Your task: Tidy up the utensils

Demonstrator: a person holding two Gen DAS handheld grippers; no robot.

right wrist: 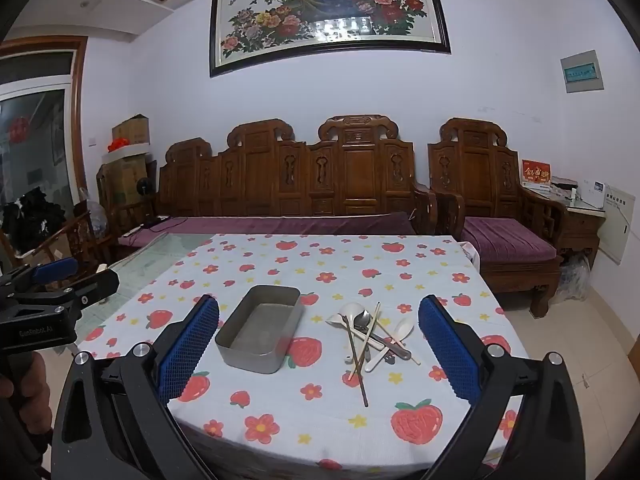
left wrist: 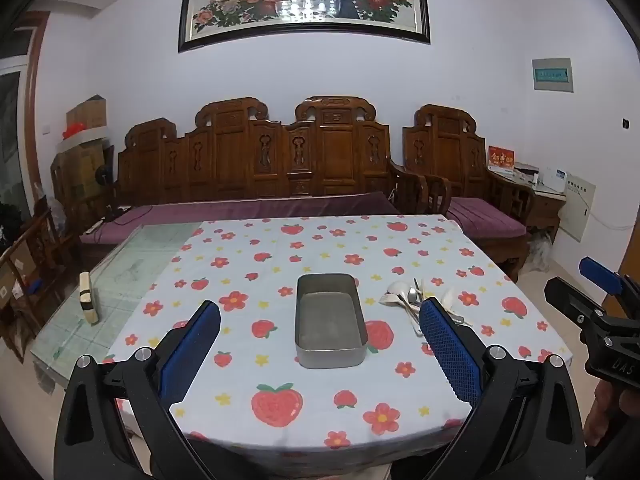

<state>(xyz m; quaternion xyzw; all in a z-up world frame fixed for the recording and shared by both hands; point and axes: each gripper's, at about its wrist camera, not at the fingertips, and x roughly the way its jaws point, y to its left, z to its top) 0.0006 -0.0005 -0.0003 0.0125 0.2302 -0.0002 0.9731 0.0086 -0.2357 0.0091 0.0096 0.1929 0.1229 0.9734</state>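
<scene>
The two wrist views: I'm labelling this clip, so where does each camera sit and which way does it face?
Left wrist: on the left hand-held gripper, open, facing across the table, tilted slightly down at the metal tray; the right hand-held gripper shows at the right edge.
Right wrist: on the right hand-held gripper, open, facing the same way toward the utensil pile; the left hand-held gripper and a hand show at left.
Shared: tray, utensils, flowered tablecloth, wooden sofa.

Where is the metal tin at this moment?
The tin sits empty near the middle of the tablecloth, just left of the utensil pile in the right wrist view; in the left wrist view it lies centred between the open tongs.
</scene>
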